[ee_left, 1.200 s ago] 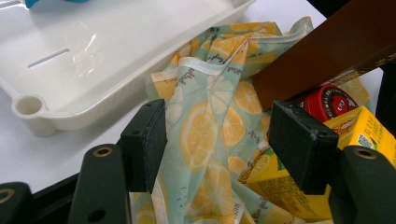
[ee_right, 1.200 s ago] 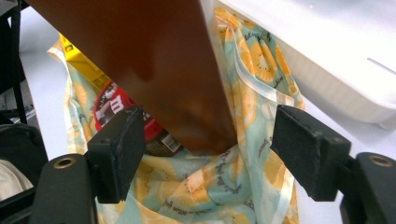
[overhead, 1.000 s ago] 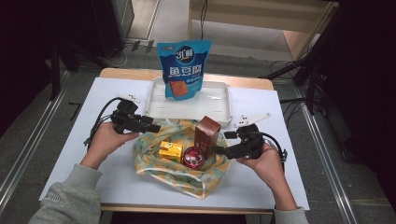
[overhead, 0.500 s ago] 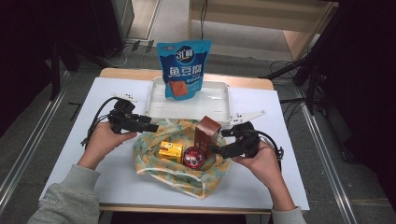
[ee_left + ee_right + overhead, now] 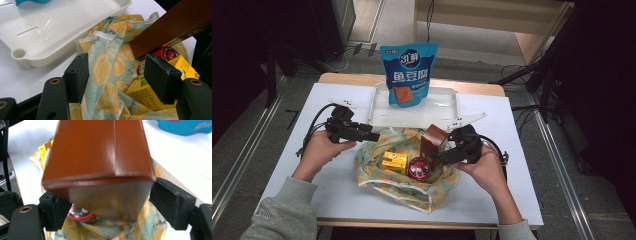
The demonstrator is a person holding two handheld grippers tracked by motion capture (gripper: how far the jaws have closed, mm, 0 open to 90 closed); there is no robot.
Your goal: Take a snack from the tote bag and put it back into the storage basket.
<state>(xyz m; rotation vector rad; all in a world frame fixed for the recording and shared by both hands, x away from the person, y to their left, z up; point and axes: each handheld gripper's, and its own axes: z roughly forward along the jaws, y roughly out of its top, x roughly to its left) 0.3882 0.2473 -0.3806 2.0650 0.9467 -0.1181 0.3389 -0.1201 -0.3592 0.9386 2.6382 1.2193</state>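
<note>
— Nearest, what is listed?
— Lemon-print bag (image 5: 404, 172) near the table's (image 5: 522, 200) front edge; brown box (image 5: 432, 142) stands in it, between the right gripper's (image 5: 438, 157) spread jaws.
— Farther?
— Left gripper (image 5: 373, 136), jaws parted over the bag's rim; white tray (image 5: 442, 107) at the far edge.

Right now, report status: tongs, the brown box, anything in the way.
Left tongs open, straddling a fold of lemon-print cloth. Right tongs open around the brown box, not clamped. Red tin and yellow carton crowd its base.
</note>
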